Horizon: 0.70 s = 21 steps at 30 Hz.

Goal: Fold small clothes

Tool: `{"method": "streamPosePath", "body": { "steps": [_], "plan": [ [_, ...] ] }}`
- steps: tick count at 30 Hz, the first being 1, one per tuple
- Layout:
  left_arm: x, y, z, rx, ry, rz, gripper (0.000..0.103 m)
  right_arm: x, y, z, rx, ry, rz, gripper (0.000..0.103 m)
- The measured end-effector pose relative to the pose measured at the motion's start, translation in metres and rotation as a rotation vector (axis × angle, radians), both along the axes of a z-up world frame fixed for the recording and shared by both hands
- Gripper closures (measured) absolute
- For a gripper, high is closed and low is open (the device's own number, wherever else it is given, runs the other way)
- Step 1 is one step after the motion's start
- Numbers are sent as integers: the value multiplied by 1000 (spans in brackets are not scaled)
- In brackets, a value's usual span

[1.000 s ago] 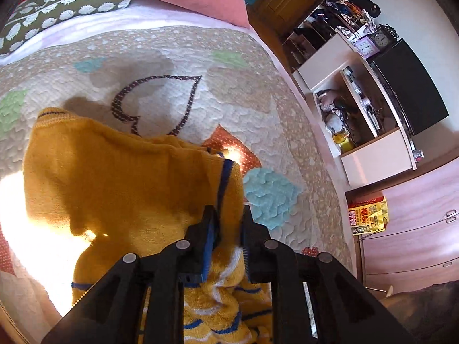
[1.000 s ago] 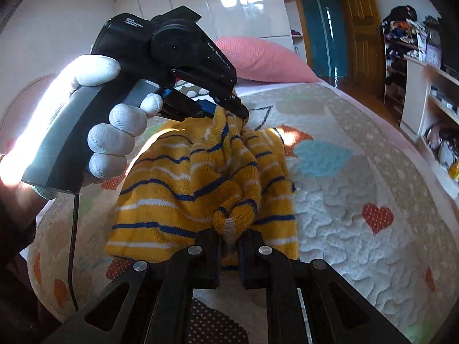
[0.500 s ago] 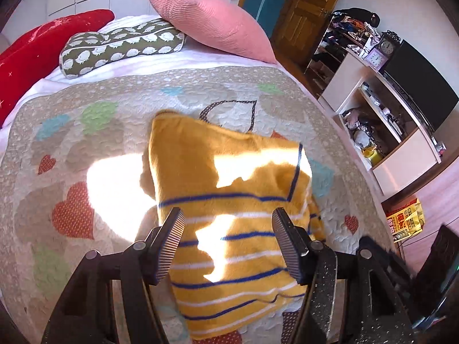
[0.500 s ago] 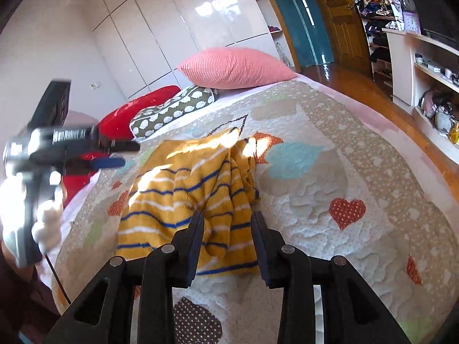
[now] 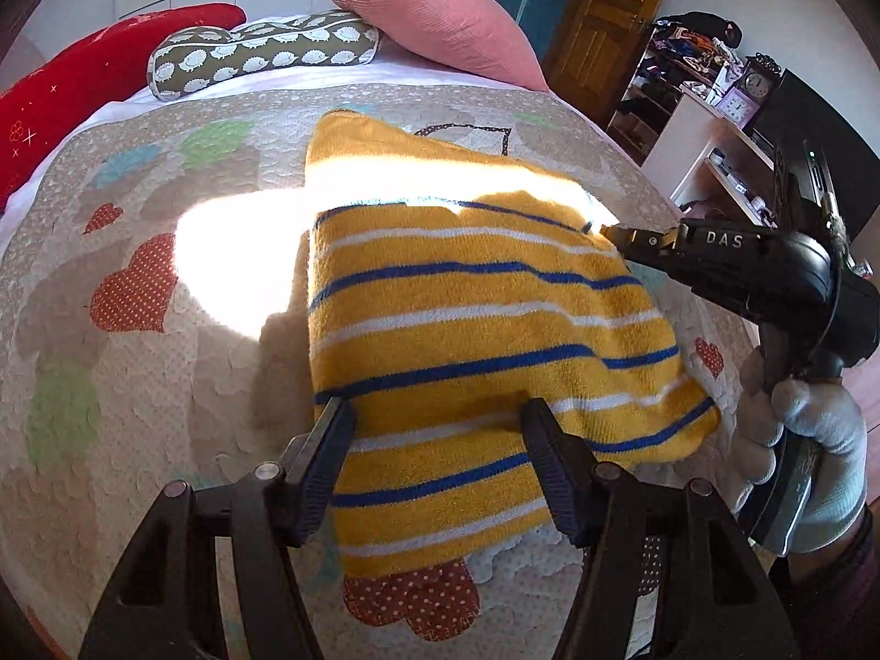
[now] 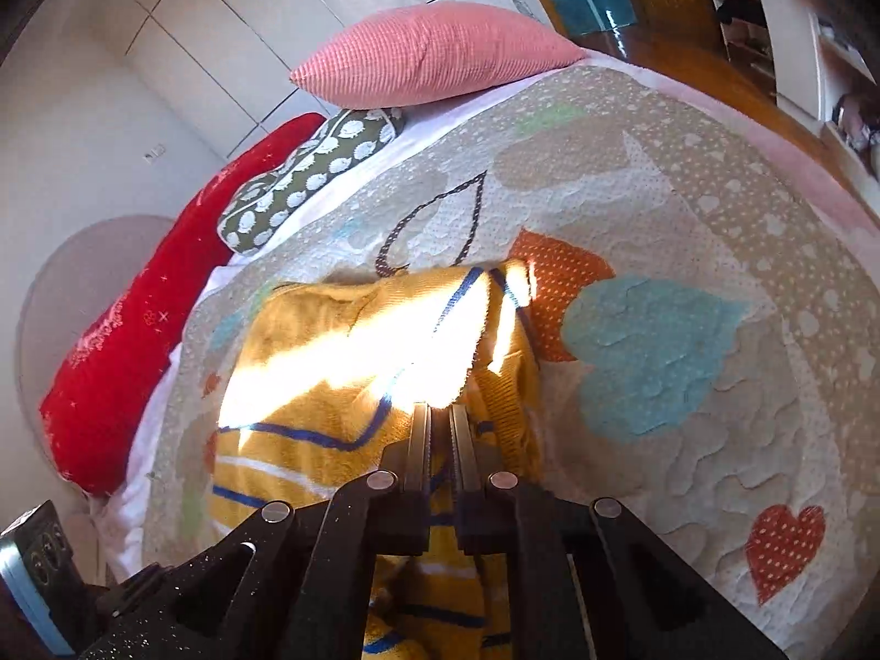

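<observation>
A yellow knit sweater with blue and white stripes lies folded on the quilted bed cover. My left gripper is open and empty, hovering over the sweater's near edge. My right gripper has its jaws closed together at the sweater's right side, on its top layer; in the left wrist view its tip touches the sweater's far right edge. A white-gloved hand holds it.
A pink pillow, a patterned bolster and a red cushion lie at the head of the bed. Shelves with a clock and a dark screen stand to the right, past the bed edge.
Both grippers let go of the sweater, which dropped flat and folded. My left gripper opened wide and pulled back. My right gripper opened, then closed again at the sweater's right edge.
</observation>
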<state>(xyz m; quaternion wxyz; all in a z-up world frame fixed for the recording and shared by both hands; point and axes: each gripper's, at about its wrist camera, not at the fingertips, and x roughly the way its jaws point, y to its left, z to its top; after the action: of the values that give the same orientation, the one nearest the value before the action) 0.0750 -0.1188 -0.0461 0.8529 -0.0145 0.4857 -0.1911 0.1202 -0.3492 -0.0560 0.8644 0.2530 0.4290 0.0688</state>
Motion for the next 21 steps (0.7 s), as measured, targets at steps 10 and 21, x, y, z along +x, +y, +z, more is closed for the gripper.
{"method": "streamPosePath", "body": {
  "steps": [10, 21],
  "plan": [
    [-4, 2, -6, 2, 28, 15, 37, -7, -35, -4, -48, -7, -114, 101],
    [-49, 37, 24, 56, -65, 138, 37, -57, 34, 32, 102, -145, 139, 92]
  ]
}}
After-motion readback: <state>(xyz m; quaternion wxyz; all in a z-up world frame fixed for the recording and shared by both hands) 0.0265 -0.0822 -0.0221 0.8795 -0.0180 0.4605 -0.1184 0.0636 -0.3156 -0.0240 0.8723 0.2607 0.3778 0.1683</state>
